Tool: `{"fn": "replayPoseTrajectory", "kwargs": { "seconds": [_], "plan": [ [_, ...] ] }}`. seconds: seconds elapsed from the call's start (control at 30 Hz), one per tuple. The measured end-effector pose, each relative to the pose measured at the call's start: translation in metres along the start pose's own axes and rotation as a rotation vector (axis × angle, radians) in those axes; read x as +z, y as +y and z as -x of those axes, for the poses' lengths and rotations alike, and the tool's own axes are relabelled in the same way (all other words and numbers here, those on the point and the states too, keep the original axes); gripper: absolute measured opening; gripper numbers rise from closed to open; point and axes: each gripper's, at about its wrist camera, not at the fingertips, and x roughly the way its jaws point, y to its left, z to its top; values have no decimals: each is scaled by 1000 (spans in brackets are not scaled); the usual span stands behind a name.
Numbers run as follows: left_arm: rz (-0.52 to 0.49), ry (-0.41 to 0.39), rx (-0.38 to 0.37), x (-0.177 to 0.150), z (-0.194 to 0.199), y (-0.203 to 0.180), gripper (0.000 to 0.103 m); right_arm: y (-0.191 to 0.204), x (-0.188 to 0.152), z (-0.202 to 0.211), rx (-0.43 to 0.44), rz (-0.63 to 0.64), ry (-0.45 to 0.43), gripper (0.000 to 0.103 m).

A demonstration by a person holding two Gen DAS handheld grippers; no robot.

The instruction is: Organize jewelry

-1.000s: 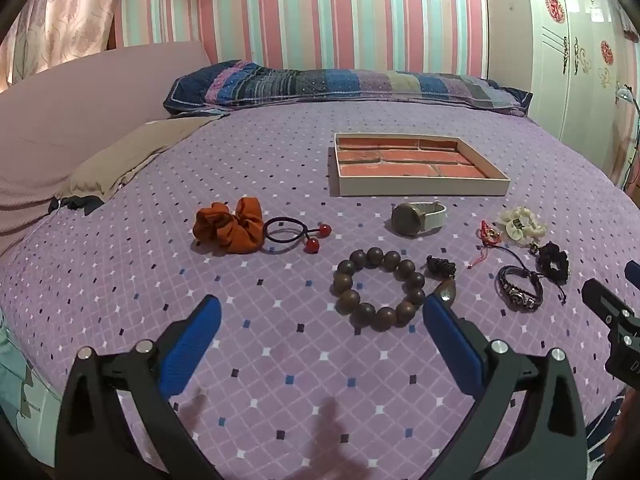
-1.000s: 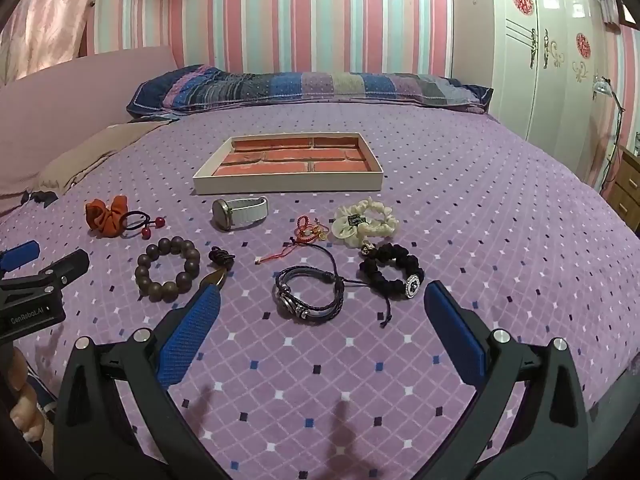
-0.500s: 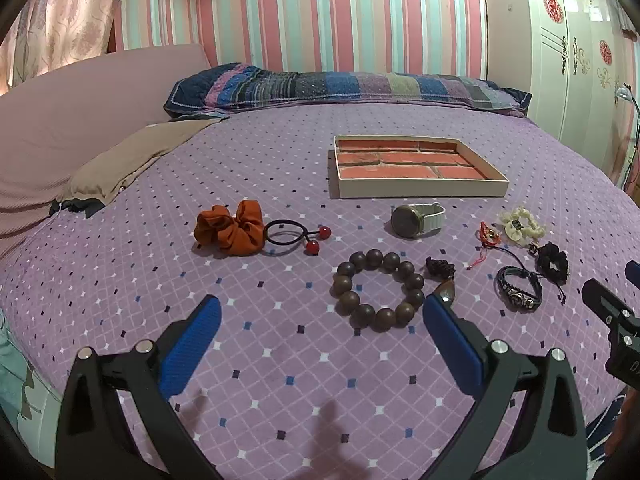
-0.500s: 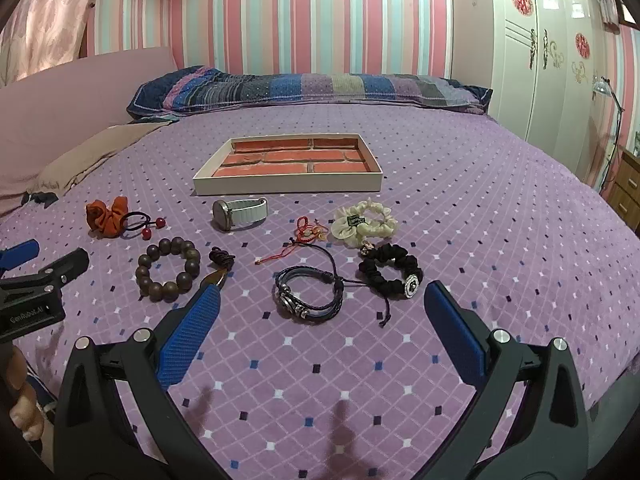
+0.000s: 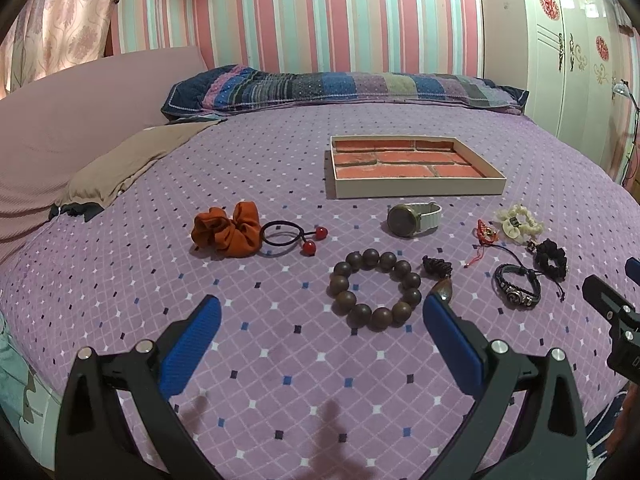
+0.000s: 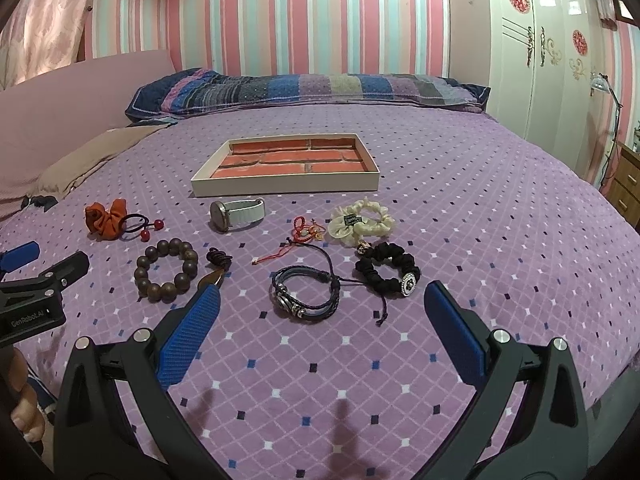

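Observation:
A shallow tray (image 5: 416,190) with a brick-pattern floor lies empty on the purple bed; it also shows in the right wrist view (image 6: 284,187). In front of it lie an orange scrunchie (image 5: 226,232), a black hair tie with red beads (image 5: 288,234), a white-strap watch (image 5: 414,220), a wooden bead bracelet (image 5: 374,290), a red cord (image 6: 306,232), a cream scrunchie (image 6: 360,222), a black leather bracelet (image 6: 306,298) and a black scrunchie (image 6: 386,274). My left gripper (image 5: 320,316) is open and empty just short of the bead bracelet. My right gripper (image 6: 320,312) is open and empty around the leather bracelet's near side.
A striped pillow (image 5: 344,86) lies at the head of the bed. A tan cloth (image 5: 132,160) and pink cushion (image 5: 80,96) are at the left. A white wardrobe (image 6: 560,52) and a wooden nightstand (image 6: 626,184) stand at the right.
Both grippers have stayed open and almost still. The view has shifted only slightly; no object has moved.

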Motion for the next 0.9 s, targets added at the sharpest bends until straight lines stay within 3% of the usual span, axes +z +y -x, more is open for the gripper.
{"fn": "replayPoseTrajectory", "kwargs": {
  "seconds": [0.9],
  "plan": [
    [-4,-6,1,0,-1,-3,99,-3,1,4,4,-8,-14,99]
  ]
}}
